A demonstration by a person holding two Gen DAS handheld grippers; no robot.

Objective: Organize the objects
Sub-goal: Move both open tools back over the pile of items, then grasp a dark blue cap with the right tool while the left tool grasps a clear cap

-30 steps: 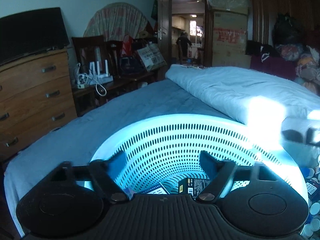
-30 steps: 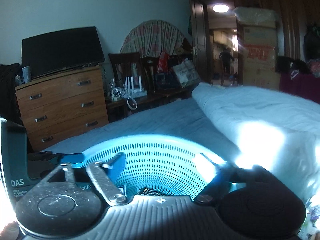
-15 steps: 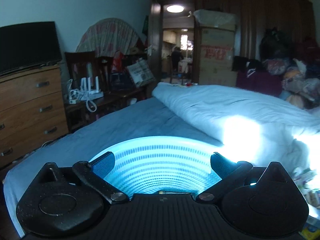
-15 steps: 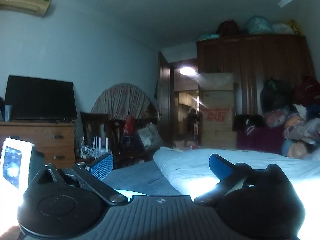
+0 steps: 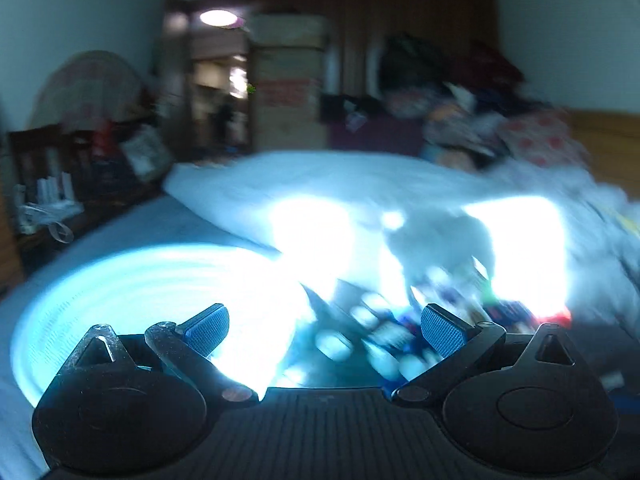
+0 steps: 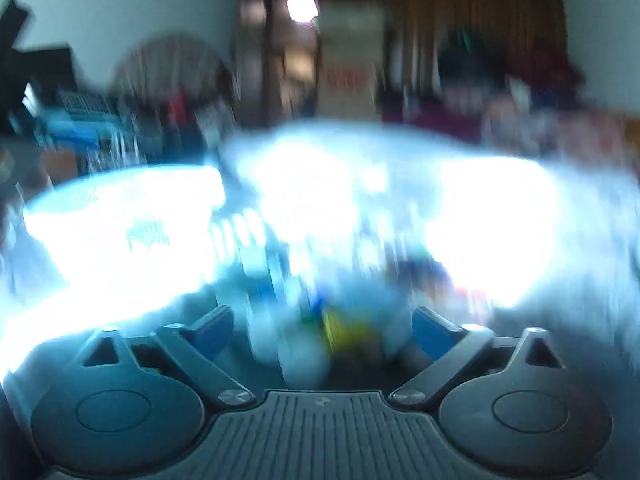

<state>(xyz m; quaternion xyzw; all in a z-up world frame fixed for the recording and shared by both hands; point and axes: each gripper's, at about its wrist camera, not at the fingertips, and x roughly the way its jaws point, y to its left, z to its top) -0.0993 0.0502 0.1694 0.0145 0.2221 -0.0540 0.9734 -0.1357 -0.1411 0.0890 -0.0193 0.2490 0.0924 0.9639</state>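
One basket [image 5: 132, 280], pale blue and round, lay on the bed [image 5: 120, 224] at about nine o'clock from the left gripper [image 5: 324, 324]; smear hid its holes and its contents could not be told. The right wrist view showed the same basket [image 6: 120, 216] at ten o'clock from the right gripper [image 6: 322, 326], washed out by glare.

One heap of small objects [image 5: 384, 332] lay on the bed just right of the basket, at twelve to one o'clock from the left gripper. Pale rounded pieces, dark flat ones and a red bit showed there; no count could be made through the blur. In the right wrist view the heap [image 6: 340, 320] sat straight ahead at twelve o'clock, with blue, yellow and white patches.

One folded white quilt [image 5: 328, 184] ran across the far side, with two bright sun patches on it.

Two grippers. The left gripper's jaws stood wide, having just been opening, with nothing pressed between its blue pads [image 5: 440, 328]. The right gripper's jaws stood fairly wide after opening and then closing somewhat; heap pieces showed in the gap, but contact could not be told.

Against the earlier frames: a second before, both cameras looked down into the basket, where small boxes lay. Since then the basket had shifted left in both views and the heap had come in ahead.
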